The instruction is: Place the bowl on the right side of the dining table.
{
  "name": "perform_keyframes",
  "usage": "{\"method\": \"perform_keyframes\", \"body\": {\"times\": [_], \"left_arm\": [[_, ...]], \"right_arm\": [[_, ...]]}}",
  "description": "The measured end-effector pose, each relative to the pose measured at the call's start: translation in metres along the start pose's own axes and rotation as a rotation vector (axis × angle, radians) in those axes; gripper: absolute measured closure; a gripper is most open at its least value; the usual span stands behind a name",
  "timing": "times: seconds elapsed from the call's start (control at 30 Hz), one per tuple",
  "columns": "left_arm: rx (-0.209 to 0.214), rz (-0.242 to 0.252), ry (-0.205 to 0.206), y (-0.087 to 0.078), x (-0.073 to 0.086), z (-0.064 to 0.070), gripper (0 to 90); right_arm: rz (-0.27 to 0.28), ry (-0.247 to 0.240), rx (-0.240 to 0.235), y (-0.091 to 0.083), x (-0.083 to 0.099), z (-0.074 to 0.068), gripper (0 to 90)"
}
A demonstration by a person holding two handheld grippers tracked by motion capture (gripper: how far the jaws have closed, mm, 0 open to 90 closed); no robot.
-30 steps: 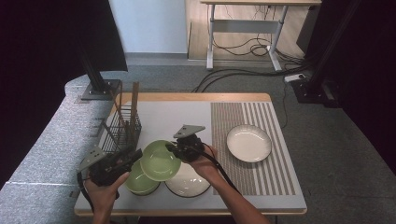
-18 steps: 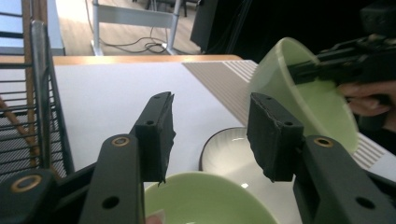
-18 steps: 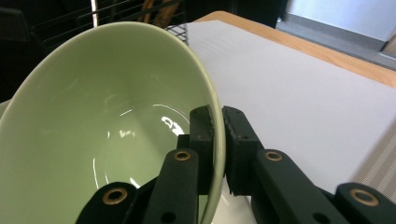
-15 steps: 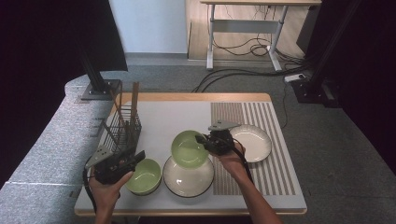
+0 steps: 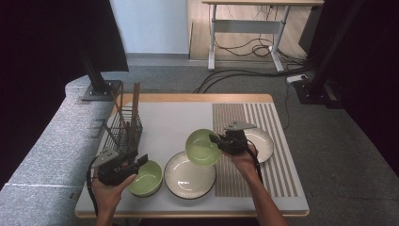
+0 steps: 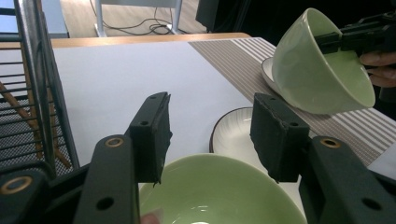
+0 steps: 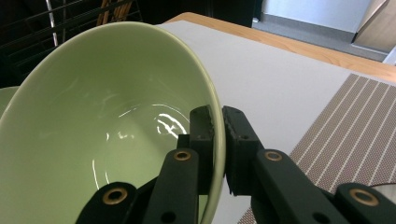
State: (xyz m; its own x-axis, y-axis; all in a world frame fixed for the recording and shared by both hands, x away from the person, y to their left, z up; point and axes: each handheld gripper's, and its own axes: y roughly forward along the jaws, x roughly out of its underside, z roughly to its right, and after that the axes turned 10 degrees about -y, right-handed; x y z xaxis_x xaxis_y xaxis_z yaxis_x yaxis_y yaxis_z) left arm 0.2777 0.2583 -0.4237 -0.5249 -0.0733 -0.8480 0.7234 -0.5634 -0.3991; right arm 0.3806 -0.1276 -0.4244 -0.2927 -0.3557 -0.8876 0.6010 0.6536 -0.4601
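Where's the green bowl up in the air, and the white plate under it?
Lifted glossy green bowl (image 5: pixel 202 147), high view, inner bottom.
Round white ribbed plate (image 5: pixel 188 181), high view, bare centre.

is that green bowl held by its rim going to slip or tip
Likely slippery: the green bowl looks glossy, and the right tongs pinch only its thin rim. It already hangs tilted, so it may swing. It looks ceramic, so probably stiff, fairly heavy and breakable.
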Motion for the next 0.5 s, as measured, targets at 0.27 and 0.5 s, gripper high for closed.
{"method": "perform_keyframes", "body": {"times": [0.27,0.5], "left_arm": [[-0.013,-0.005,0.008,-0.001,0.002,-0.001,47.8],[-0.011,-0.019,0.012,0.002,0.003,-0.002,47.8]], "right_arm": [[-0.005,0.017,0.018,-0.004,0.008,0.011,83.8],[0.004,0.049,0.038,-0.008,0.015,0.023,83.8]]}}
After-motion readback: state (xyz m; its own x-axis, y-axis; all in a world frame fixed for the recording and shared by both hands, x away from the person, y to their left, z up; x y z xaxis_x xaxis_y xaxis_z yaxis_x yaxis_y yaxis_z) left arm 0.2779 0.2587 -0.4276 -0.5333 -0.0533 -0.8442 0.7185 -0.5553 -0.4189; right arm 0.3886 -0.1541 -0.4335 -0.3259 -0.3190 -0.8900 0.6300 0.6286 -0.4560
